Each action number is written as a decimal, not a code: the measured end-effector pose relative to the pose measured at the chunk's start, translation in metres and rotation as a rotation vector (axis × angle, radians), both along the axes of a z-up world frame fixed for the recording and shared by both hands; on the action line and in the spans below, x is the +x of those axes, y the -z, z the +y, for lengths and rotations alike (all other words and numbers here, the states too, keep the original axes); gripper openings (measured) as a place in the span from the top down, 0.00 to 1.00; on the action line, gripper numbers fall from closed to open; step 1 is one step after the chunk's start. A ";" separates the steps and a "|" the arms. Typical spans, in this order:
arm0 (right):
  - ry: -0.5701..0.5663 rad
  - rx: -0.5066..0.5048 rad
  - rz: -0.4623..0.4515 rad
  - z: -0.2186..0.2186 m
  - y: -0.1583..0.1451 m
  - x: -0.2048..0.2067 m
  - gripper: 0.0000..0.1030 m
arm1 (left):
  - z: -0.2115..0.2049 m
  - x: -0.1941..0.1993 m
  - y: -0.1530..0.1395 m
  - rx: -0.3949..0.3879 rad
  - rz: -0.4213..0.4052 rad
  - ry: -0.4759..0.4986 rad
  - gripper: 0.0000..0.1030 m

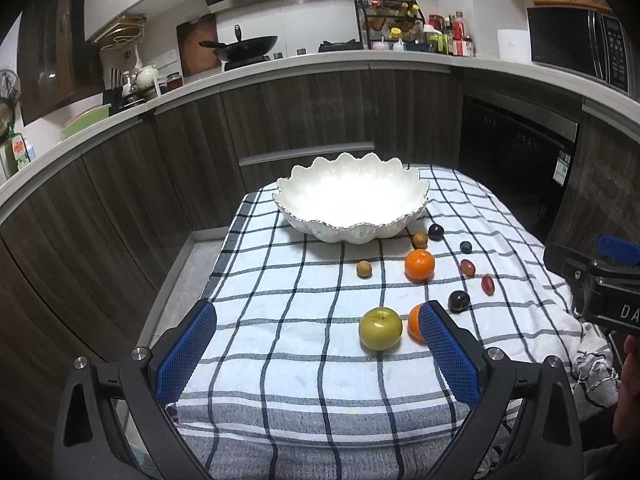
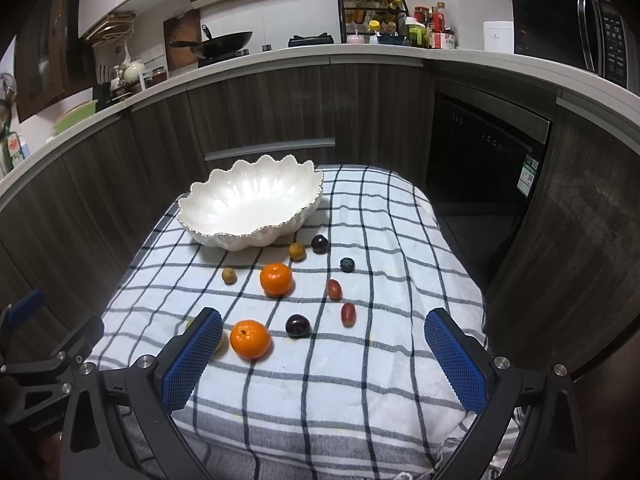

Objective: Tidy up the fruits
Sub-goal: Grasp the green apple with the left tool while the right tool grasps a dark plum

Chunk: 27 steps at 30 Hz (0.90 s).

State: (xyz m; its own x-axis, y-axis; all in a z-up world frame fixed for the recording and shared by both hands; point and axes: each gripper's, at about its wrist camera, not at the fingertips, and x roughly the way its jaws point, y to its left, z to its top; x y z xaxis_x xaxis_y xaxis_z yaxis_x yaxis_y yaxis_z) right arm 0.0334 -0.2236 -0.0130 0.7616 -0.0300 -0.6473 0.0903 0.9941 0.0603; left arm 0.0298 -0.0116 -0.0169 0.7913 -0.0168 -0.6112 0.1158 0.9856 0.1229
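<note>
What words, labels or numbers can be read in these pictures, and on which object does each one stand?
"DA": white letters on the body of the right gripper, cut off by the left wrist view's edge.
Print on the left gripper body: too blurred to read.
Green-and-white sticker on the dishwasher door: too small.
Microwave panel buttons: too small.
Seasoning bottles: labels unreadable.

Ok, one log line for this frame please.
stage: start | left gripper: open, empty | right gripper: open, empty | bowl: empty | fruits: all on cloth | nearest: green apple
</note>
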 end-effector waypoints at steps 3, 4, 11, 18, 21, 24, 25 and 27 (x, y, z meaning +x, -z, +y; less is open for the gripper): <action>0.001 0.005 0.013 -0.002 0.003 0.007 0.01 | -0.002 0.005 0.003 0.011 0.010 0.004 0.00; 0.001 0.007 0.018 -0.002 0.004 0.009 0.01 | -0.002 0.007 0.004 0.012 0.013 0.006 0.00; -0.032 0.009 0.035 0.002 0.011 0.024 0.01 | -0.005 0.024 0.014 0.017 0.069 0.018 0.00; -0.053 0.018 0.057 0.004 0.019 0.038 0.01 | -0.014 0.035 0.023 0.023 0.099 0.052 0.00; -0.049 0.023 0.069 0.003 0.022 0.044 0.02 | -0.016 0.041 0.028 0.021 0.124 0.063 0.00; -0.050 0.026 0.080 0.002 0.027 0.051 0.05 | -0.018 0.049 0.034 0.025 0.149 0.060 0.01; -0.052 0.027 0.083 0.001 0.029 0.053 0.06 | -0.018 0.050 0.036 0.026 0.152 0.057 0.01; -0.056 0.026 0.095 0.001 0.033 0.057 0.09 | -0.018 0.054 0.040 0.024 0.165 0.053 0.02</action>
State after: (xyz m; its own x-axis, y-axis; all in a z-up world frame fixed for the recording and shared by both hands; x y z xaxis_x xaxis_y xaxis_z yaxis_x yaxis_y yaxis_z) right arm 0.0904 -0.2226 -0.0463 0.6971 0.0281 -0.7164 0.0416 0.9960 0.0796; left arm 0.0838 -0.0293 -0.0566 0.6786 -0.0399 -0.7334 0.1882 0.9746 0.1211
